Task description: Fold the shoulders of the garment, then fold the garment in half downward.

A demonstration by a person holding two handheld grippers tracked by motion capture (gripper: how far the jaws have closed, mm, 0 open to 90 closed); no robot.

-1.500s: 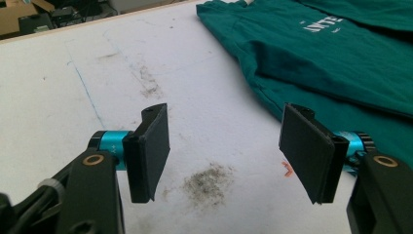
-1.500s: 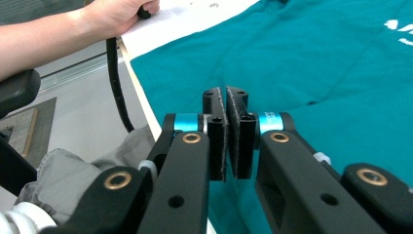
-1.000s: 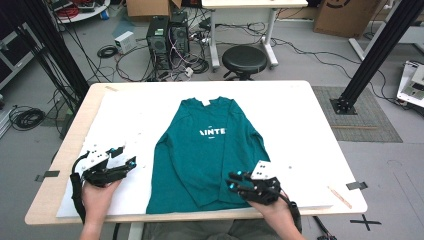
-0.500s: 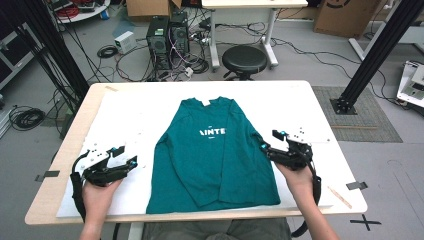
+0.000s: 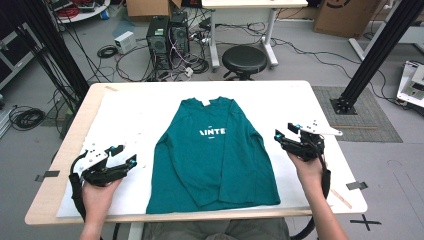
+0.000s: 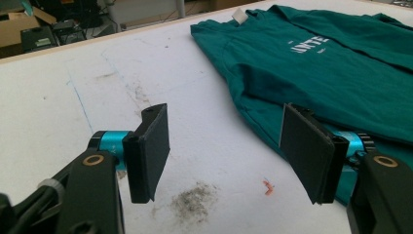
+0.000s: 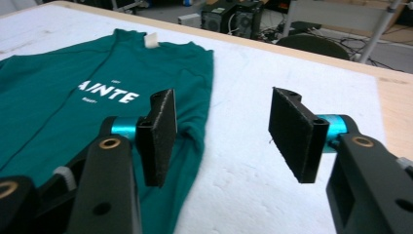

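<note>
- The green long-sleeved shirt [image 5: 215,155] is lying flat, face up, in the middle of the white table top [image 5: 135,110], collar toward the far edge and sleeves folded in along the body.
- Your left gripper [image 5: 125,161] is sitting near the shirt's left side, jaws spread wide and gripping nothing; a dark smudge [image 6: 195,204] is showing on the table between them.
- Your right gripper [image 5: 281,136] is hovering just beside the shirt's right edge, jaws wide apart and empty; it is probably clear of the cloth, though the high view is too coarse to confirm.
</note>
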